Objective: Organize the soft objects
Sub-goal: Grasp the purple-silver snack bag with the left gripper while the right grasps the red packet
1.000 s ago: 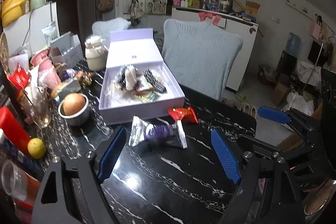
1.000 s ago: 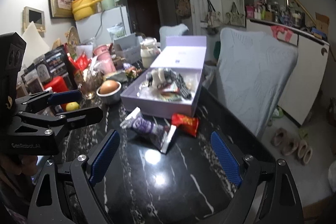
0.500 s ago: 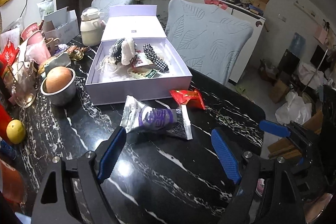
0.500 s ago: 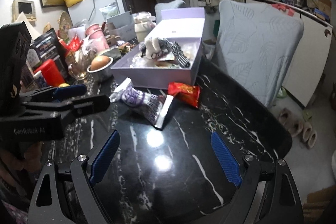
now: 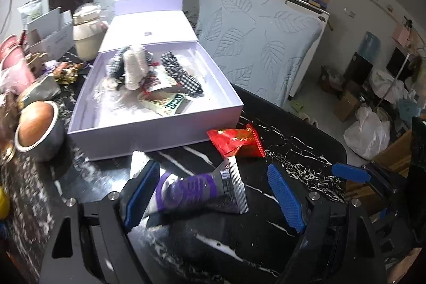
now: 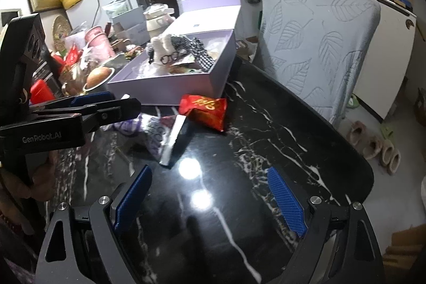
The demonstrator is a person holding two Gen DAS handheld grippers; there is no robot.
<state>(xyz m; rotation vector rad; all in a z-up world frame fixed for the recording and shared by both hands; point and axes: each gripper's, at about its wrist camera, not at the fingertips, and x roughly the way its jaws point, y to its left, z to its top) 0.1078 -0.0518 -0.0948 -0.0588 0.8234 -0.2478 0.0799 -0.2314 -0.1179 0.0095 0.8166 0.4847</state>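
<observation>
A purple-and-grey snack packet (image 5: 197, 190) lies on the black marble table (image 5: 239, 244), just in front of an open lavender box (image 5: 154, 135). My left gripper (image 5: 213, 193) is open and low over the table, with the packet between its blue pads; neither pad presses on it. A red packet (image 5: 237, 141) lies just beyond, by the box's front corner. The box holds a white plush toy (image 5: 134, 65), checked fabric pieces and flat packets. My right gripper (image 6: 210, 198) is open over bare table, short of the purple packet (image 6: 157, 132) and the red packet (image 6: 205, 108). The left gripper (image 6: 106, 108) shows at the left of that view.
A chair with a leaf-patterned cover (image 5: 261, 44) stands behind the table's far edge. A metal bowl holding a round brown thing (image 5: 37, 127), a cream jar (image 5: 85, 39) and cluttered cups and packets fill the left side. The table's rounded edge (image 6: 354, 151) lies to the right.
Both grippers have come down and forward toward the packets. The purple packet, earlier ahead of the left fingers, now lies between them. Both stay open.
</observation>
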